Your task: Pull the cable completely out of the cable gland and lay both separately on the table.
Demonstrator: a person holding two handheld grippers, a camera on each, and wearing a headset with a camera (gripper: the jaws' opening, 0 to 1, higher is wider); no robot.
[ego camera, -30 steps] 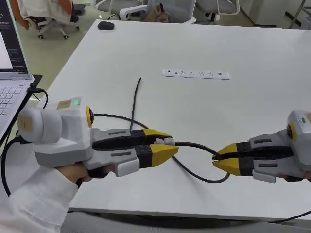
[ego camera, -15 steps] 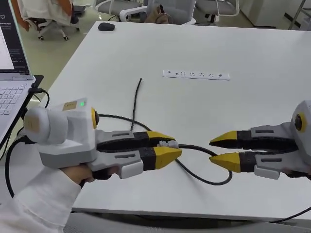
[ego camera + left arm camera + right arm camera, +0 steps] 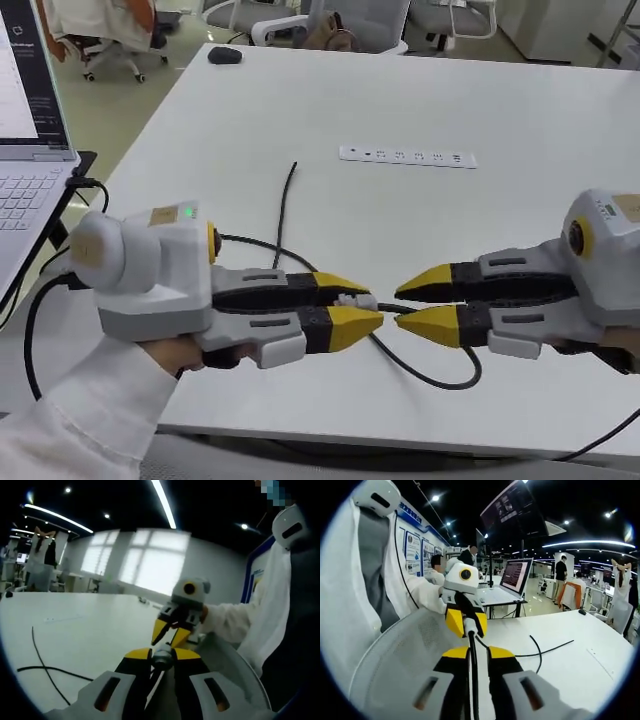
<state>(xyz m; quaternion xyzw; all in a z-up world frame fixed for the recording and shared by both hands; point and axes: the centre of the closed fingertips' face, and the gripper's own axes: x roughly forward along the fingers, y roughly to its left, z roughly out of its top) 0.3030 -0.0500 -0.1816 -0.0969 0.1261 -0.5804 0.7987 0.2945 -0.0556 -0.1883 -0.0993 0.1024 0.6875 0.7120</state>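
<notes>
Two tongs meet at the gland (image 3: 348,298)
It sits clenched in left tongs (image 3: 372,308); right tongs (image 3: 400,307), released, have moved up the cable (image 3: 440,380), astride it, for a fresh pull.

A white desk (image 3: 480,100) is stretching across a bright open office, with a laptop (image 3: 30,130) sitting open beside its left edge and office chairs (image 3: 375,20) standing beyond on a pale floor (image 3: 130,105). Large windows (image 3: 150,560) are glowing on the far wall (image 3: 215,580), and light strips (image 3: 162,502) are shining on the dark ceiling (image 3: 125,505).
</notes>
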